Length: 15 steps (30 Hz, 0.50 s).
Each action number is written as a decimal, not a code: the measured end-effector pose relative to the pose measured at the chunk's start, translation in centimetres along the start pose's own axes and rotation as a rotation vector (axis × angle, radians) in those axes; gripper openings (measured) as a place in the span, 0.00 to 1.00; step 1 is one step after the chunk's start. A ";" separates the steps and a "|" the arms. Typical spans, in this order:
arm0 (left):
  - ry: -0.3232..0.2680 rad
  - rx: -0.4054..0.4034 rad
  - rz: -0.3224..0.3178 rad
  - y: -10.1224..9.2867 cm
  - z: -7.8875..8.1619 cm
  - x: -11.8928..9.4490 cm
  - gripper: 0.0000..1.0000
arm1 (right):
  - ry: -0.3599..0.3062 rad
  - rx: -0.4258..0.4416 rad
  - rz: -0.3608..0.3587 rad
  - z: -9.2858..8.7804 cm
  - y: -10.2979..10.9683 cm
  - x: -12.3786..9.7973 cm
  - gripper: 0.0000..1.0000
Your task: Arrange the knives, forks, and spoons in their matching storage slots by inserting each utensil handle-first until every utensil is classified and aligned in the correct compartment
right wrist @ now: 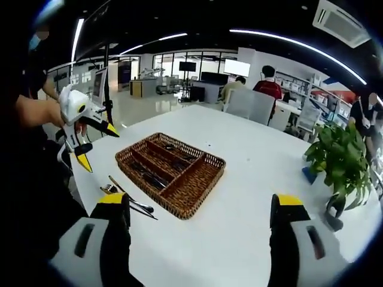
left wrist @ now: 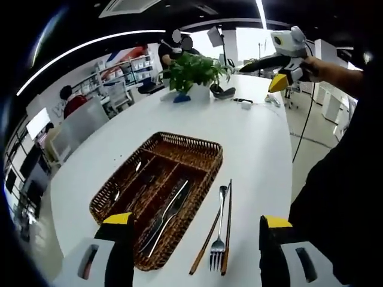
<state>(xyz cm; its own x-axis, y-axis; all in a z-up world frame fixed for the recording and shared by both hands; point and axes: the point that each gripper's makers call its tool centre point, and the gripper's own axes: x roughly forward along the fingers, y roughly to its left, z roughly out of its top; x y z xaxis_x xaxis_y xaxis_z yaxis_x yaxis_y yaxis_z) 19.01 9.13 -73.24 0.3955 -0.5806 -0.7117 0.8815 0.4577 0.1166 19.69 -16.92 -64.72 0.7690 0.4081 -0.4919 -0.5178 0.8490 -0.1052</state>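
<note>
A brown wicker cutlery basket with long compartments sits on the white table. Knives lie in its right-hand slot, and a spoon lies in a left slot. On the table beside the basket rest a fork and brown chopsticks. My left gripper is open with nothing in it, held above the table's edge near the fork. My right gripper is also open and empty, raised high over the far side of the table.
A potted green plant stands at one end of the table, with small dark items near it. Seated people, chairs and shelves are around the room. The person's dark sleeve is close on the fork side.
</note>
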 end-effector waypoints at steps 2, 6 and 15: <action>0.014 0.008 -0.007 -0.2 -0.4 0.6 0.88 | 0.003 0.000 -0.004 -0.1 -0.1 0.0 0.99; 0.049 0.031 -0.025 -0.4 -1.7 2.2 0.84 | 0.008 0.000 -0.010 -0.3 -0.3 -0.2 0.99; 0.100 0.024 -0.057 -1.1 -4.3 4.4 0.75 | 0.018 0.008 -0.030 -0.8 -1.0 -1.0 0.99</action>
<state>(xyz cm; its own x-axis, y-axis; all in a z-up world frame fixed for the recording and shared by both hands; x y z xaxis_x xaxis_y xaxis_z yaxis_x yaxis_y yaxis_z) 18.72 8.99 -79.48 0.3181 -0.5348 -0.7828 0.9083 0.4086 0.0900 19.12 -18.41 -64.88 0.7773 0.3768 -0.5039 -0.4919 0.8632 -0.1134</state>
